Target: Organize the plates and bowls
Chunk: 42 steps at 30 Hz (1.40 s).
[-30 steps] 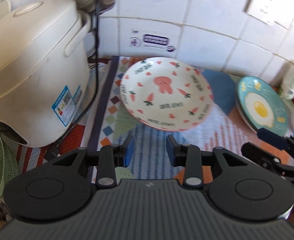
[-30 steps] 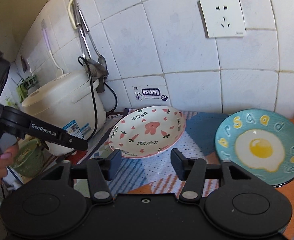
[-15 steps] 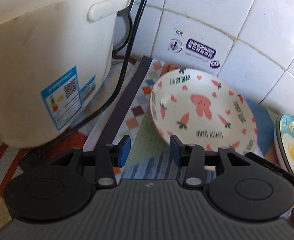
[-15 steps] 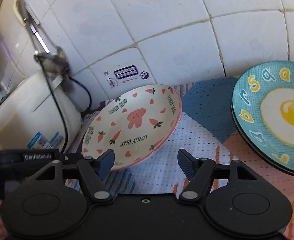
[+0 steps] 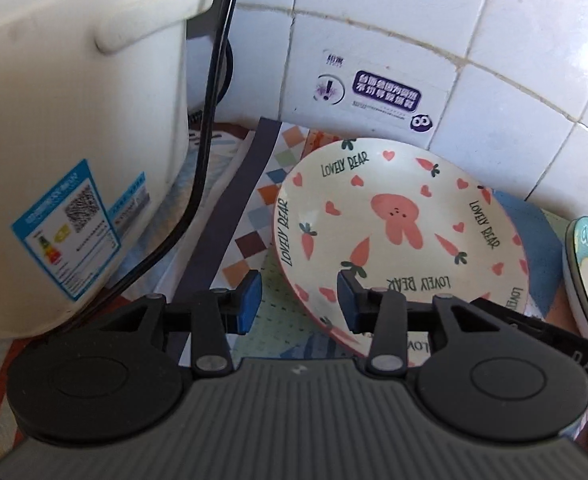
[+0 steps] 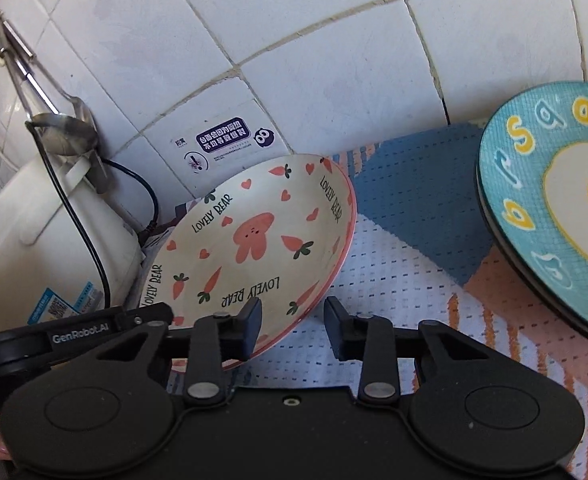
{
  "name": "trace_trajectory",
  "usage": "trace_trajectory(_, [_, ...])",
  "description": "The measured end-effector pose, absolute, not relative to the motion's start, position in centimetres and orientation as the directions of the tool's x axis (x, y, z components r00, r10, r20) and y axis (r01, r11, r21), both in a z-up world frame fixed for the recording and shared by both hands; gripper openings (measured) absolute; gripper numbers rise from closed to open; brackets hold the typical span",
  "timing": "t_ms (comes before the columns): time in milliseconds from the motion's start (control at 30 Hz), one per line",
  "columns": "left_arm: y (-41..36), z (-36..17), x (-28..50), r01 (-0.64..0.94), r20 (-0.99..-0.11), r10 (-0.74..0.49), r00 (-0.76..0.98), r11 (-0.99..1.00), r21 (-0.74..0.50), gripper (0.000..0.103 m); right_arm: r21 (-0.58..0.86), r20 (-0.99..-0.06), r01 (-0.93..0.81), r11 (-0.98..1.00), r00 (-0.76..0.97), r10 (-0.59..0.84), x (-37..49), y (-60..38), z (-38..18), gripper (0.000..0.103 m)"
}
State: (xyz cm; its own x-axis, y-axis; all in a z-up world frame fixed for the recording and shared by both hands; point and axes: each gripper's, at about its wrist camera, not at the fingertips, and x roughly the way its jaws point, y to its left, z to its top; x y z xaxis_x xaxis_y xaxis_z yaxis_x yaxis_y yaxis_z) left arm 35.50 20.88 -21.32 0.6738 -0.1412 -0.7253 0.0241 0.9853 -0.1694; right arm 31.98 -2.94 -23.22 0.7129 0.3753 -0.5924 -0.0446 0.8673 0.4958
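A cream deep plate (image 5: 394,220) with a pink rabbit, carrots and "LOVELY BEAR" lettering rests on the patterned mat by the tiled wall. My left gripper (image 5: 298,300) straddles its near left rim; its jaws are closing, with the rim between the blue pads and a gap on both sides. In the right wrist view the same plate (image 6: 253,240) has its near right rim between the fingers of my right gripper (image 6: 292,322). Those jaws are closing too, and the pads do not press on it. A blue fried-egg plate (image 6: 554,208) lies to the right on top of another plate.
A white rice cooker (image 5: 73,120) with a black cord stands close on the plate's left. The tiled wall (image 5: 414,40) runs right behind. Metal spoons (image 6: 65,128) hang above the cooker. The left gripper's body (image 6: 73,336) reaches in beside the right one.
Both grippers have come down and forward to the rabbit plate, so its rim now lies between each pair of fingers. The right jaws have narrowed a good deal.
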Motion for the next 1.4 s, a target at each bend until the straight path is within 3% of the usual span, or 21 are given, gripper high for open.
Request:
trace_trajectory(167, [21.3, -21.9, 36.7, 0.029, -0.732, -0.143, 0.666, 0.986, -0.166, 0.037, 0.495, -0.6, -0.01, 0.869, 0.719, 0.351, 33.1, -3.3, -23.1, 0.039])
trace_trajectory(233, [21.2, -22.1, 36.6, 0.045, -0.727, -0.143, 0.672, 0.987, -0.153, 0.036, 0.489, -0.608, -0.015, 0.872, 0.712, 0.353, 33.6, -3.3, -23.2, 0.031])
trace_trajectory(267, [21.1, -22.1, 36.5, 0.057, -0.724, -0.139, 0.675, 0.989, -0.137, 0.036, 0.471, -0.616, -0.015, 0.882, 0.71, 0.341, 33.7, -3.3, -23.2, 0.022])
trace_trajectory(400, [19.7, -22.3, 36.0, 0.153, -0.718, -0.178, 0.673, 0.983, -0.1, 0.036, 0.501, -0.603, -0.027, 0.865, 0.706, 0.372, 33.7, -4.2, -23.5, 0.021])
trace_trajectory(467, [19.1, -22.4, 35.6, 0.15, -0.704, -0.152, 0.694, 0.987, -0.065, 0.037, 0.497, -0.603, -0.022, 0.867, 0.71, 0.364, 33.7, -4.0, -23.4, 0.021])
trace_trajectory(600, [19.6, -22.6, 35.6, 0.124, -0.693, -0.169, 0.701, 0.986, -0.115, 0.036, 0.504, -0.587, -0.027, 0.863, 0.722, 0.365, 33.4, -4.1, -23.7, 0.021])
trace_trajectory(633, [19.7, -22.6, 35.6, 0.099, -0.693, -0.162, 0.703, 0.987, -0.13, 0.03, 0.506, -0.585, -0.028, 0.862, 0.724, 0.367, 33.5, -4.1, -23.7, 0.02])
trace_trajectory(767, [18.8, -22.0, 35.1, 0.047, -0.707, -0.091, 0.701, 0.996, -0.082, 0.027, 0.515, -0.595, -0.018, 0.857, 0.713, 0.371, 33.8, -4.3, -23.7, 0.02])
trace_trajectory(933, [18.6, -21.6, 34.2, 0.06, -0.715, -0.1, 0.692, 0.995, -0.081, 0.026, 0.427, -0.613, -0.075, 0.901, 0.709, 0.349, 33.6, -3.7, -23.0, 0.023])
trace_trajectory(1100, [16.5, -20.6, 30.8, 0.086, -0.654, -0.037, 0.755, 0.995, 0.042, 0.026, 0.485, -0.607, -0.076, 0.871, 0.687, 0.398, 32.4, -4.8, -22.9, 0.023])
trace_trajectory(1400, [15.9, -17.5, 26.7, 0.089, -0.629, -0.066, 0.775, 0.996, 0.005, 0.026, 0.497, -0.552, -0.11, 0.861, 0.725, 0.411, 27.7, -6.4, -20.6, 0.024])
